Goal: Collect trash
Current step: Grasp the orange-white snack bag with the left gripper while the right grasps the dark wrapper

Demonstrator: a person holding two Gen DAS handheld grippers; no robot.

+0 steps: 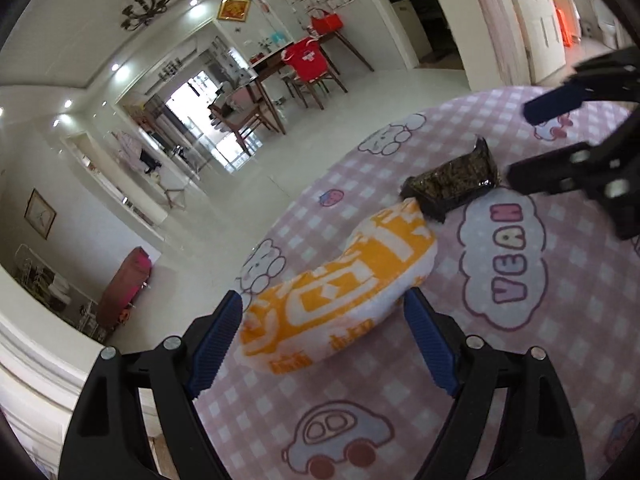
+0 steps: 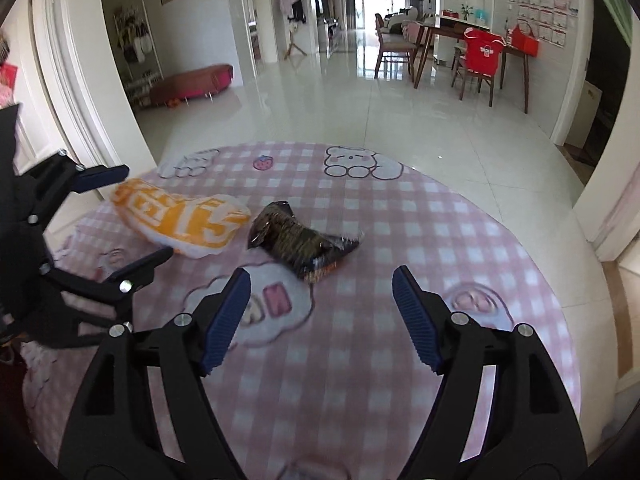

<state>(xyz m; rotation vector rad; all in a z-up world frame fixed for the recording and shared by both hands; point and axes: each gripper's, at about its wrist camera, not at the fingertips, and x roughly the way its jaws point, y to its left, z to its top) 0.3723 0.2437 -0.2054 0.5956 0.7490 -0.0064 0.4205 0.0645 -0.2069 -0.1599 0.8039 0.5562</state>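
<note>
Both spread, empty: left gripper (image 1: 322,344) straddling orange packet (image 1: 340,300) lower centre; right gripper (image 2: 322,320) short of dark wrapper (image 2: 298,242). Clamp packet mid-body; advance before closing.

The left gripper (image 1: 324,312) points forward and downward, its two black arms spread wide and its blue ribbed pads (image 1: 216,344) well apart, with nothing pressed between them. In the right wrist view it shows at the left edge, tilted on its side, one finger above the other, jaws likewise spread. The right gripper (image 2: 322,300) also angles downward, its black linkage fanned out and its blue pads (image 2: 416,320) standing wide apart, gripping nothing. In the left wrist view it enters from the far right, rolled so one blue-tipped finger lies above the other.
</note>
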